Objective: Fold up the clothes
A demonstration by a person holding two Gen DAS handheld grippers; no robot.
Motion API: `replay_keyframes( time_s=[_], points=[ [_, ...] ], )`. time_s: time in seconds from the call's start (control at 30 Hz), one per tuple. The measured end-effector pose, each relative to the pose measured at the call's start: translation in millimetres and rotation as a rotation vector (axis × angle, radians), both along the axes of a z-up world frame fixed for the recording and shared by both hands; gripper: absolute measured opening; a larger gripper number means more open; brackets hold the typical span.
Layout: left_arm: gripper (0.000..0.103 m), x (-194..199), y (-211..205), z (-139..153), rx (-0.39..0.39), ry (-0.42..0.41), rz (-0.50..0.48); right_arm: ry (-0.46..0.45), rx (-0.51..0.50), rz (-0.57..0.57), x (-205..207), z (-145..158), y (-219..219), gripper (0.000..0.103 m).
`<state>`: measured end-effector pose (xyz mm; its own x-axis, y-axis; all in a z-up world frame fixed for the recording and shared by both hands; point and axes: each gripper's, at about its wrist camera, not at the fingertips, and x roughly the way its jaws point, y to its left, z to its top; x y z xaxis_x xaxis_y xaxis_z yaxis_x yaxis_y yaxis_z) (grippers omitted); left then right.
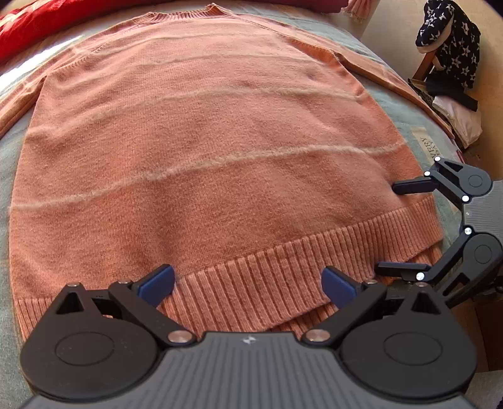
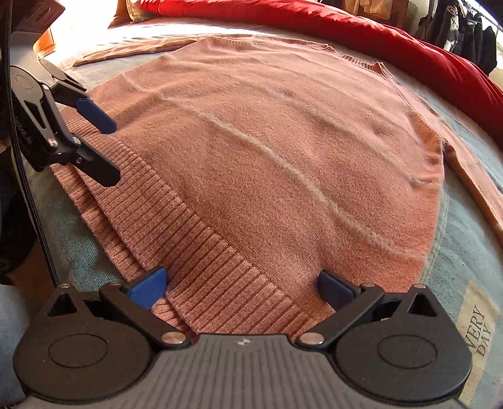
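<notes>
Lettering on a cream label (image 2: 479,330) printed on the pale blue bedcover (image 2: 465,239) reads "VERY DAY"; its left edge is cut off by the fabric curve, so the first word may be incomplete. The same label shows in the left wrist view near the right hem corner, partly legible as "VERY". Small white lettering runs along the left gripper's linkage in the right wrist view but is too small to read.

Pink knit sweater (image 1: 201,151) lies flat and face-up on the bedcover, neckline (image 1: 185,14) far from the cameras, ribbed hem (image 1: 251,277) nearest. Pale fuzzy stripes cross the body. One sleeve (image 1: 393,78) extends along the right side; the other sleeve (image 2: 132,50) extends out to the left.

Left gripper (image 1: 248,283) is spread wide, blue pads either side of the ribbed hem, nothing clamped. Right gripper (image 2: 242,288) is likewise spread wide over the hem near the sweater's right corner, nothing clamped between its pads.

Red fabric (image 2: 361,28) lies beyond the neckline. Dark star-patterned cloth (image 1: 449,41) hangs over a wooden object beside the bed.
</notes>
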<state>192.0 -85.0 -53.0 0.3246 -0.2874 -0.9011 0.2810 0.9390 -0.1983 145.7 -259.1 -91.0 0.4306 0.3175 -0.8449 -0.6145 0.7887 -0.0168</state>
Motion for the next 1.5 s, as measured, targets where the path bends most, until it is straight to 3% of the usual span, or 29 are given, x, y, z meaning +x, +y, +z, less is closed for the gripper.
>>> replay_keyframes(
  time_s=[0.2, 0.37, 0.47, 0.57, 0.7, 0.8, 1.13, 1.3, 1.5],
  points=[
    [0.099, 27.9, 28.1, 17.5, 0.043, -0.063, 0.089, -0.001, -0.006, -0.002, 0.1, 0.5, 1.7, 0.103],
    [0.099, 26.0, 67.9, -13.1, 0.050, 0.034, 0.233, 0.005, -0.013, 0.000, 0.9, 0.8, 2.6, 0.103],
    [0.099, 10.2, 70.7, -8.6, 0.052, 0.010, 0.216, 0.000, -0.030, -0.013, 0.1, 0.9, 5.9, 0.103],
    [0.099, 21.4, 76.2, 5.0, 0.013, -0.012, 0.198, 0.013, -0.060, -0.044, 1.4, 3.7, 11.9, 0.103],
    [0.099, 74.3, 95.6, 12.8, -0.034, -0.116, 0.151, 0.051, -0.111, -0.078, 9.1, 9.6, 21.9, 0.103],
    [0.099, 108.5, 100.3, -1.0, -0.074, -0.115, 0.142, 0.073, -0.167, -0.090, 15.2, 14.8, 32.5, 0.103],
    [0.099, 92.5, 136.0, 9.6, -0.107, -0.124, 0.136, 0.097, -0.289, -0.108, 47.3, 54.8, 78.5, 0.103],
    [0.099, 114.4, 205.1, 29.3, -0.103, -0.230, 0.245, 0.089, -0.350, -0.033, 78.8, 62.9, 121.5, 0.103],
    [0.099, 164.7, 274.4, 23.0, -0.219, -0.267, 0.349, 0.098, -0.332, -0.004, 122.5, 68.1, 178.0, 0.103]
  ],
)
